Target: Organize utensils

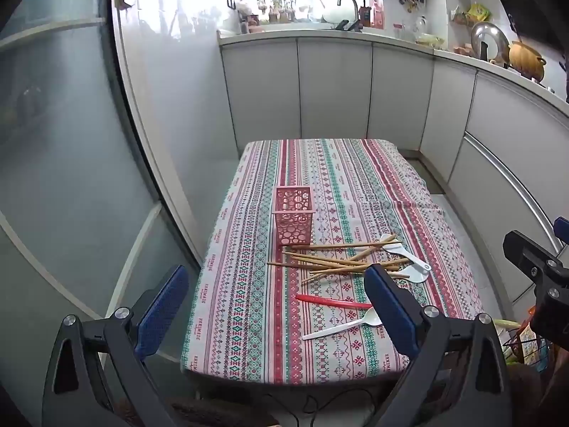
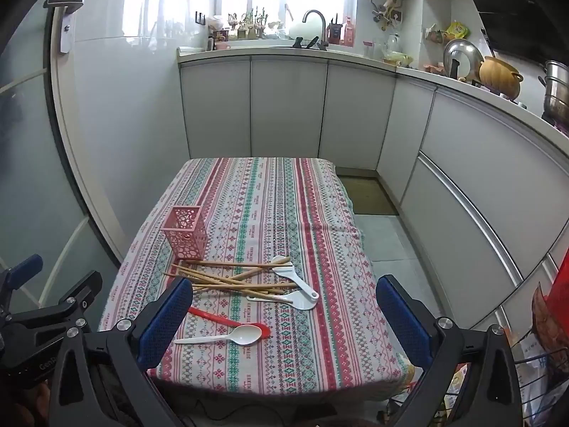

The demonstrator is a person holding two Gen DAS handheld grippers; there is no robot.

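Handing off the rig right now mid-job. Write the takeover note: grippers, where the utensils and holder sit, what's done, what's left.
Left gripper: open, empty, above the table's near edge.
Right gripper: open, empty, also above the near edge.
Pink perforated square holder: upright on the patterned tablecloth, nothing visible inside.
Wooden chopsticks: loose crossed pile just in front of the holder.
Two white plastic rice paddles: at the pile's right end, partly under it.
Red plastic spoon and white plastic spoon: nearest, bowls overlapping.
Done: nothing in the holder yet.
Left: every utensil.
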